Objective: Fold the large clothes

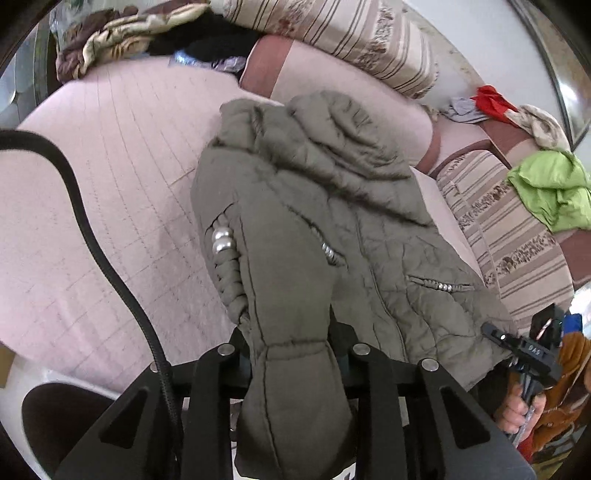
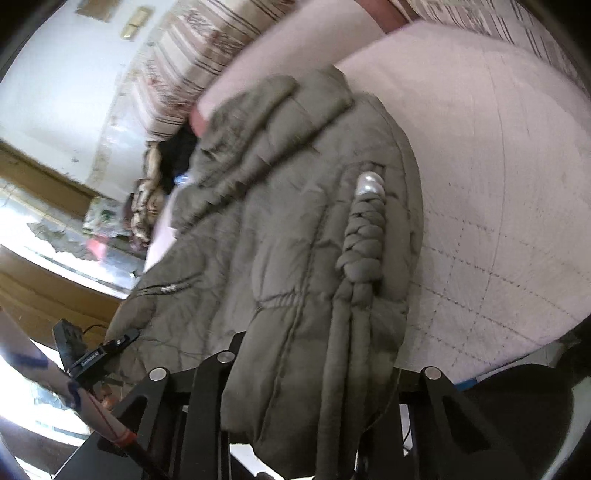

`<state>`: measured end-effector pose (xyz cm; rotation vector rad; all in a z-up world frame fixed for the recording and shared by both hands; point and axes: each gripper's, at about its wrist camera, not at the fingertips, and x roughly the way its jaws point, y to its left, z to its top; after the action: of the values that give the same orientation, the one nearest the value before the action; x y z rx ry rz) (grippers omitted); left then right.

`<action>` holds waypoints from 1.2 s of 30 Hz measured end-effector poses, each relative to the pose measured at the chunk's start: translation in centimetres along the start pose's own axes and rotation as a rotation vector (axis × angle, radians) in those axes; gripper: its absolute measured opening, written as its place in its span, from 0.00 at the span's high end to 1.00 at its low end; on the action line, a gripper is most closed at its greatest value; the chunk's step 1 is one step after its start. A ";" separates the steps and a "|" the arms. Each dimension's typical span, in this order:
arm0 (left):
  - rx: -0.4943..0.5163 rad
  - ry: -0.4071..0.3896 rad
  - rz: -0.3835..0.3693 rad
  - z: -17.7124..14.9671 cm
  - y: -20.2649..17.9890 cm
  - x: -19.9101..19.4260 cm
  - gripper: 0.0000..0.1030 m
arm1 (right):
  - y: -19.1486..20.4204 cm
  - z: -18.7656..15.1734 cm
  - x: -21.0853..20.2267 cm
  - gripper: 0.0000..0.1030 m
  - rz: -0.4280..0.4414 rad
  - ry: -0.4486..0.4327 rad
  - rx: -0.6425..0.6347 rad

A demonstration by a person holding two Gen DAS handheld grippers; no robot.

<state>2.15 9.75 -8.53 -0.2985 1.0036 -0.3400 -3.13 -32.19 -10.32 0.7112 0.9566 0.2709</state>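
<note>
Pink quilted bedding covers the work surface, bordered by striped cushions. An olive padded jacket lies bunched on this bedding, near its edge. The left gripper is closed on a jacket sleeve cuff. The right gripper is clamped on a padded jacket edge beside a braided cord tipped with pearl beads.

jacket | olive, quilted, puffy | pearl-trimmed braid | crumpled on pink bedspread
</note>
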 end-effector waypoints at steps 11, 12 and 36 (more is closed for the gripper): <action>-0.086 -0.040 -0.052 0.1 1.3 -3.6 0.76 | 3.1 -0.7 -5.5 0.77 0.022 -0.060 -0.089; -0.083 -0.055 -0.049 0.7 1.1 -3.8 0.76 | 3.6 -0.3 -5.5 0.77 0.015 -0.069 -0.103; -0.081 -0.160 0.287 28.3 -1.3 11.0 0.72 | 9.8 29.5 9.1 0.77 -0.245 -0.226 -0.134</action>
<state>31.64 6.53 -2.14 -0.2463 0.8894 -0.0145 27.12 -33.06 1.27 0.4847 0.7925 0.0370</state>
